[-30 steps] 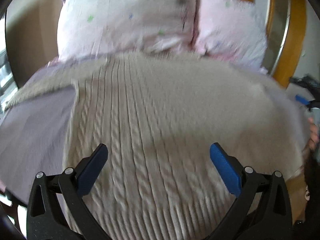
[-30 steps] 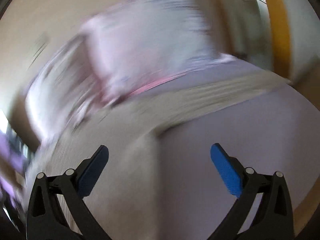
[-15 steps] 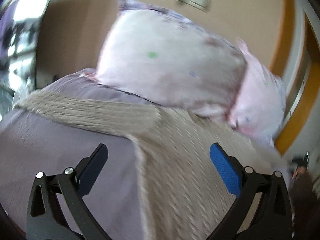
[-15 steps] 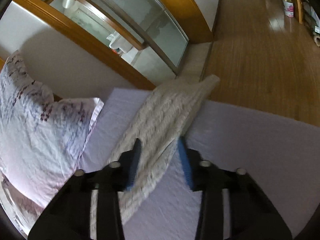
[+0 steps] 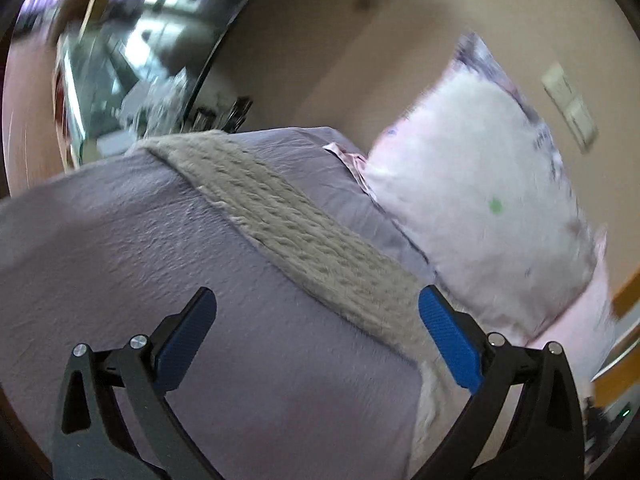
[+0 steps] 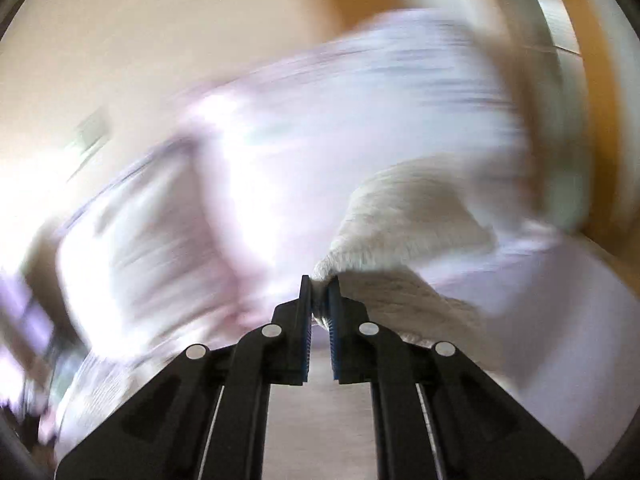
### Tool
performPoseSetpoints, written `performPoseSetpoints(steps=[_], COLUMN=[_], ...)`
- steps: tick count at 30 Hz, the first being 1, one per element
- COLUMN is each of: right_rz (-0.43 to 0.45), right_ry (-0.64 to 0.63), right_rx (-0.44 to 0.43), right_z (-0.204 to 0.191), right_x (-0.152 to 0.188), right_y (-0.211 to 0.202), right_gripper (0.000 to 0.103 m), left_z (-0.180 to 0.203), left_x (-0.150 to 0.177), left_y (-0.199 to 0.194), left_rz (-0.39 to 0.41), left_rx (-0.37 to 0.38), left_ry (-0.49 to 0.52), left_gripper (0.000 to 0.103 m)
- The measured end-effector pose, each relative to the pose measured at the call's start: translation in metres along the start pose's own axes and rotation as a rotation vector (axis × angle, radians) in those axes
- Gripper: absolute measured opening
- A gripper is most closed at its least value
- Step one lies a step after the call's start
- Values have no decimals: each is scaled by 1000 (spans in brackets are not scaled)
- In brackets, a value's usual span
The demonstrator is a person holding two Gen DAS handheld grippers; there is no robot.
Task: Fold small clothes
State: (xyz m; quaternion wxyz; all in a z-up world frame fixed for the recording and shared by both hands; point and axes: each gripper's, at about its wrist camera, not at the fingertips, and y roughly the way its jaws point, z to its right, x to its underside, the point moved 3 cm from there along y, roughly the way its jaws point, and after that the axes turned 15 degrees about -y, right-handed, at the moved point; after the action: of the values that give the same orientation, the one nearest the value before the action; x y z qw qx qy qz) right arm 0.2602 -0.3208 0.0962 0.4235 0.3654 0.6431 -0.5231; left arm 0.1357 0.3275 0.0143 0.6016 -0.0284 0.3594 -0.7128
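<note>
Right tongs grip the knit sweater; left tongs stand wide over the bed.

The right tongs [image 6: 320, 300] are pinched narrow on a fold of the cream sweater [image 6: 408, 220], which rises just ahead of them. The left tongs [image 5: 316, 312] gape, holding nothing; beyond their tips a sweater sleeve [image 5: 288, 224] lies across the lilac bed sheet [image 5: 132, 240], a pink pillow [image 5: 480, 208] farther right.

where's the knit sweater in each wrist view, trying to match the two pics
Left wrist: the knit sweater has one sleeve lying flat as a diagonal band from upper left to lower right across the purple bedsheet, ahead of the open left gripper.
Right wrist: a sleeve end is pinched in the shut right gripper, centre right, blurred.
Shared landmark: the pale pillow.
</note>
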Motion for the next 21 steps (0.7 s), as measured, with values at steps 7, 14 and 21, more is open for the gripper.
performPoseSetpoints(steps=[7,14,21], right_rz=[-360,-249,-216], right_ry=[-301,-223,-140], right_rx=[-433,-319,-243], right_z=[-198,-132,-79], right_x=[66,59,71], right_y=[86,38,1], right_gripper=[25,71,74], left_z=[-18,-36,-58], left_x=[-32,-70,-99], left_y=[13,47,62], left_rz=[13,0,12], left_rx=[-36,-88,-104], left_ry=[-79,-186,-320], left_gripper=[86,71,25])
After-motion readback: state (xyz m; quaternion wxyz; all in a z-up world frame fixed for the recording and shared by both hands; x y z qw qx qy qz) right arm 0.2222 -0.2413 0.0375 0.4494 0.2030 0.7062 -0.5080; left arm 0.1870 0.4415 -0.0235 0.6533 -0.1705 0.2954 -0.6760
